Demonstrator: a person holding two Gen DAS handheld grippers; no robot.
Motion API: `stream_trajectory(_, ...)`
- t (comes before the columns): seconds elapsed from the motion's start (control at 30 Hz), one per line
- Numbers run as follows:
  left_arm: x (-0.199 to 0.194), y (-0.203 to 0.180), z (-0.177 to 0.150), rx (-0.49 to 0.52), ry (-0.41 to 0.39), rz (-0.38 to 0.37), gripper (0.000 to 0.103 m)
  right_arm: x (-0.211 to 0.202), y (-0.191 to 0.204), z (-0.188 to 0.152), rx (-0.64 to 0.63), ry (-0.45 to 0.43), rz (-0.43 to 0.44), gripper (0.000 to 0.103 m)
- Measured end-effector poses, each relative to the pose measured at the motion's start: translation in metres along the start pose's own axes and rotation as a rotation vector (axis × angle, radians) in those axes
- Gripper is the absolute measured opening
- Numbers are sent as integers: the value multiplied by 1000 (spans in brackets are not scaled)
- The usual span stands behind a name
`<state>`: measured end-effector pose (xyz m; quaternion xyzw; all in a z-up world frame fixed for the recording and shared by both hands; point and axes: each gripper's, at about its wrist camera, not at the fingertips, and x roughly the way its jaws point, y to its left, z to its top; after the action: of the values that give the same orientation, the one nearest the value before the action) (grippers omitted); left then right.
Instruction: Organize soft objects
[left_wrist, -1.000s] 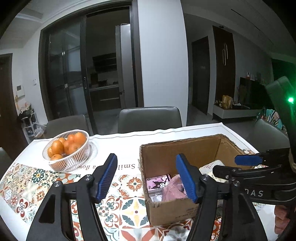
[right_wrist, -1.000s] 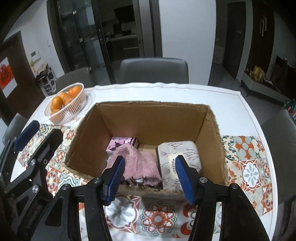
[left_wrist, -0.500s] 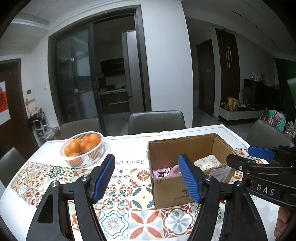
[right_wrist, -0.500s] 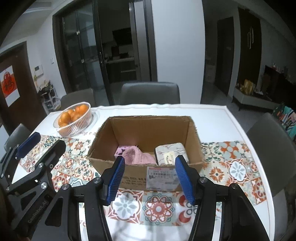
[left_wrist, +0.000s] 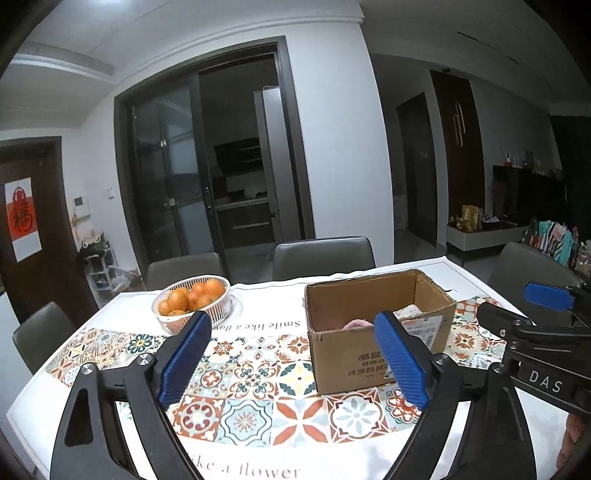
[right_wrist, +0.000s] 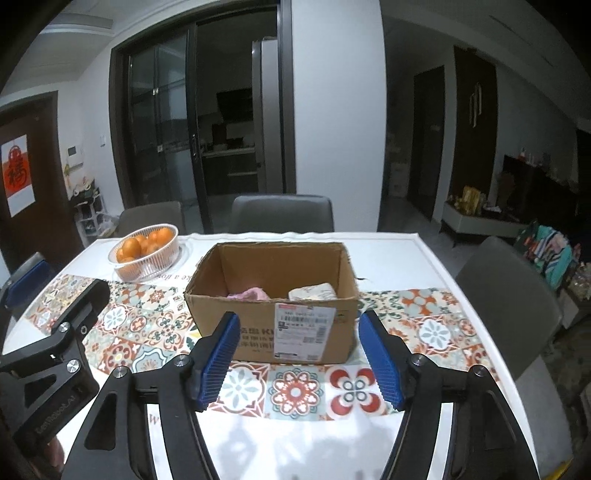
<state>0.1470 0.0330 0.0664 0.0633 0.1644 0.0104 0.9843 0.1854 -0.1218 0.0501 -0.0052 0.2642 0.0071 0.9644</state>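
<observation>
Both grippers have pulled back from the cardboard box (right_wrist: 273, 295): a second ago the right jaws hung right over its near rim, and now the whole box sits beyond them on the counter (right_wrist: 413, 258) with patterned cloth showing in between. Inside the box, a pink fluffy cloth (right_wrist: 248, 294) lies toward the left and a white printed bundle (right_wrist: 313, 292) toward the right, both low behind the front wall, only their tops showing. From the right gripper (right_wrist: 300, 362) the box lines up almost dead ahead, its white shipping label (right_wrist: 303, 332) framed between the two blue pads; the jaws are opening, nothing between them, nothing gripped. Over to the left gripper (left_wrist: 291, 363): its jaws are opening too and already stand wide, empty, with the box ahead and off toward the right pad, which overlaps the box's front wall in this view. Beyond the left pad sits a white basket of oranges (left_wrist: 192, 302). Patterned tablecloth (left_wrist: 255, 376) runs under both sets of jaws. Grey chairs (right_wrist: 282, 214) stand at the far edge, dark glass sliding doors (left_wrist: 207, 162) behind them. Each gripper shows at the edge of the other's view.
</observation>
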Motion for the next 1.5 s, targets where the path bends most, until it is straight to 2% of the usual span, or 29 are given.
stream_trajectory(0.27, -38, -3, -17, -16, -27, 20, 102, -50, -4, -25, -8, -71, -44, 78)
stream_trajectory(0.53, -66, -6, -38, -17, -11, -15, 103, -78, -8, -49, 8, -91, -49, 79)
stream_trajectory(1.0, -87, -11, -59, -20, 23, -41, 103, -90, -15, -74, 62, -75, -48, 79)
stream_trajectory(1.13, -92, -12, -58, -25, 12, -61, 103, -94, -17, -75, 69, -82, -44, 79)
stream_trajectory(1.5, -102, -9, -56, -22, -32, -57, 103, -102, -18, -76, 80, -101, -44, 79)
